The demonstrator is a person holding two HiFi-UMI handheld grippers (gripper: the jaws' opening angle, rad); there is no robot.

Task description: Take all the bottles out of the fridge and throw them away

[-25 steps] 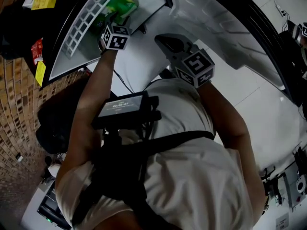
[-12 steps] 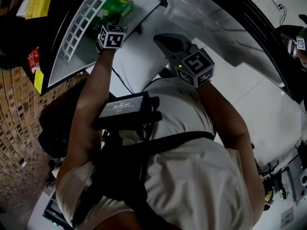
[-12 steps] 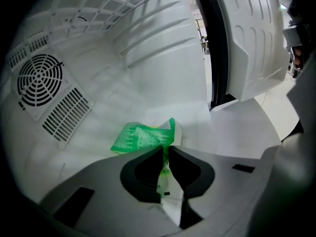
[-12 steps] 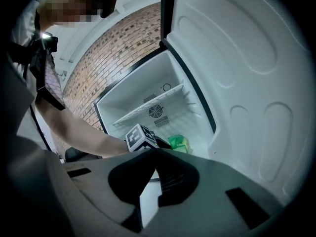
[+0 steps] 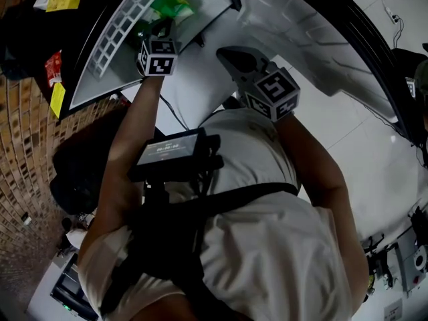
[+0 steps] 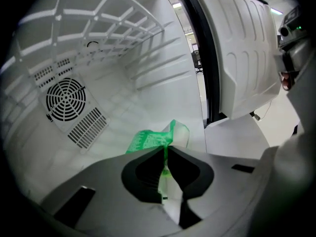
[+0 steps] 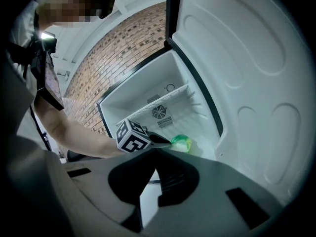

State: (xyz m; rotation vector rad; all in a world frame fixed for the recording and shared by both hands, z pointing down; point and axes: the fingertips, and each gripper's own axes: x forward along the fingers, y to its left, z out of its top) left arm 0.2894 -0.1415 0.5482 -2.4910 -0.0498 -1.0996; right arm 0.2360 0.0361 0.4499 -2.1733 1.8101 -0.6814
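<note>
A crumpled clear bottle with a green label point(image 6: 157, 138) sits low inside the open white fridge point(image 6: 148, 78). My left gripper point(image 6: 164, 154) is shut on it; its jaws have just been closing, and the bottle's thin edge is pinched between the pads. In the head view the left gripper point(image 5: 162, 27) reaches into the fridge, with the green bottle point(image 5: 171, 7) at its tip. The right gripper view shows the same bottle point(image 7: 181, 142) in front of the left gripper point(image 7: 167, 141). My right gripper point(image 7: 156, 151) hangs outside the fridge, shut on nothing, also seen as the right gripper point(image 5: 231, 55).
A wire shelf point(image 5: 120, 25) runs above the bottle, and a round fan grille point(image 6: 65, 100) is on the back wall. The open fridge door point(image 7: 247, 83) stands to the right. A brick wall point(image 5: 27, 146) lies left of the fridge.
The left gripper and the green bottle have lifted a little inside the fridge. The right gripper has kept its place.
</note>
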